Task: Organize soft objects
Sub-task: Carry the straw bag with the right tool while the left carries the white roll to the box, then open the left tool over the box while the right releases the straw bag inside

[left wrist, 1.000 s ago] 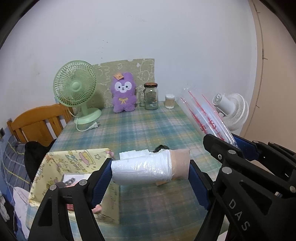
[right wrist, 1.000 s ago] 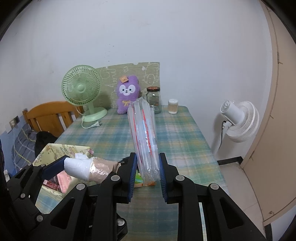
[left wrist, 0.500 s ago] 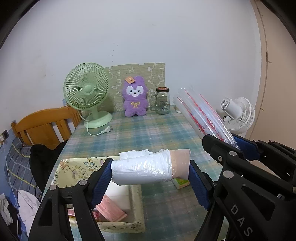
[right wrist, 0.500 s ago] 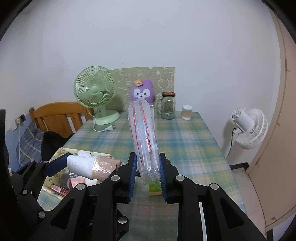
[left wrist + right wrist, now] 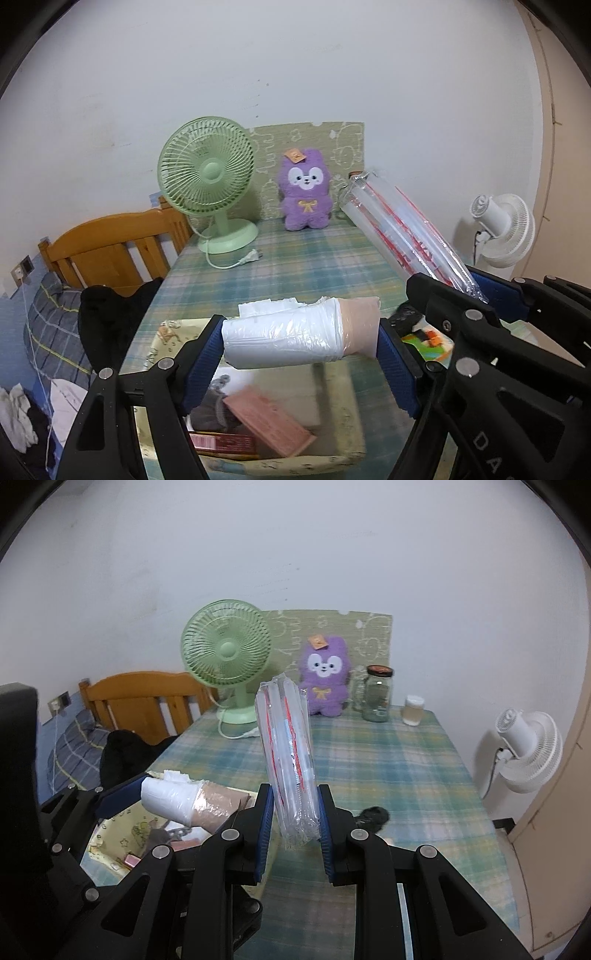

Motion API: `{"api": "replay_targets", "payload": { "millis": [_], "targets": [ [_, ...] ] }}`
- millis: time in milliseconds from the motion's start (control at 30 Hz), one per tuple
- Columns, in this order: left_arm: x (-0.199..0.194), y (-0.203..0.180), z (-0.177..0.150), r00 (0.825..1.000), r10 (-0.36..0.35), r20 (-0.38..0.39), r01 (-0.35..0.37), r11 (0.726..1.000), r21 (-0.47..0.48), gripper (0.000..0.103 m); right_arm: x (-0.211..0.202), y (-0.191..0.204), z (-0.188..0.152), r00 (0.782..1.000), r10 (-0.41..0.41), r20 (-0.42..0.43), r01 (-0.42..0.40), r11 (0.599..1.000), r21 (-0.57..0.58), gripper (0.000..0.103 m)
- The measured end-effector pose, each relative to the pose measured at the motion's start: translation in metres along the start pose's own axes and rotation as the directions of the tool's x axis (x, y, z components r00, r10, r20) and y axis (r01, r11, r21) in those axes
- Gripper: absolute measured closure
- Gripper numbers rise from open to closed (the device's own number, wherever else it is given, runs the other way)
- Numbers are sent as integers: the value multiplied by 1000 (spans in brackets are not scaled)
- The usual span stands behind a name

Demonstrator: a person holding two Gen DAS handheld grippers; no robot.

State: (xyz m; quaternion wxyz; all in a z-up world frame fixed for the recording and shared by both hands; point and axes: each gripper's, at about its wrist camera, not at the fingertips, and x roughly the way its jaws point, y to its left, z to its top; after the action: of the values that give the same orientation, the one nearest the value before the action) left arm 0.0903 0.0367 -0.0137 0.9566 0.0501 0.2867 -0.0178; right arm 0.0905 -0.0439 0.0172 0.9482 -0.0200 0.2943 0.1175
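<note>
Your left gripper (image 5: 301, 354) fingers clamp a sleeve of stacked cups (image 5: 295, 338), white wrap one end, tan the other, held sideways above the yellow fabric bin (image 5: 347, 413) at the counter's near left corner. Your right gripper (image 5: 297, 825) fingers grip a clear pack of straws (image 5: 290, 746) with red print, tilted upright over the counter (image 5: 388, 760). At the far edge: green fan (image 5: 227, 650), purple plush (image 5: 327, 679).
</note>
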Motion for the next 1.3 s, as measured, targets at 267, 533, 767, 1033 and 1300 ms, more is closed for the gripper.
{"api": "replay_targets", "payload": {
  "millis": [267,533,767,1033,1300],
  "targets": [
    [18,22,-6,999,31,-35,-31,999,9,22,19,22,0,1000,21,-9,-22,999,-46,77],
    [41,35,-12,996,41,-73,-40,999,20,21,50,31,-2,996,62,-58,-64,997,-33,77],
    [58,44,-17,992,19,-123,-17,1000,11,9,66,36,-5,994,65,-86,-68,997,-35,77],
    [59,56,-28,982,44,-185,-45,999,-4,3,75,47,-10,986,122,-115,-129,990,-56,77],
    [45,66,-44,976,78,-203,-80,997,-1,2,77,63,-23,965,206,-161,-220,973,-70,77]
  ]
}}
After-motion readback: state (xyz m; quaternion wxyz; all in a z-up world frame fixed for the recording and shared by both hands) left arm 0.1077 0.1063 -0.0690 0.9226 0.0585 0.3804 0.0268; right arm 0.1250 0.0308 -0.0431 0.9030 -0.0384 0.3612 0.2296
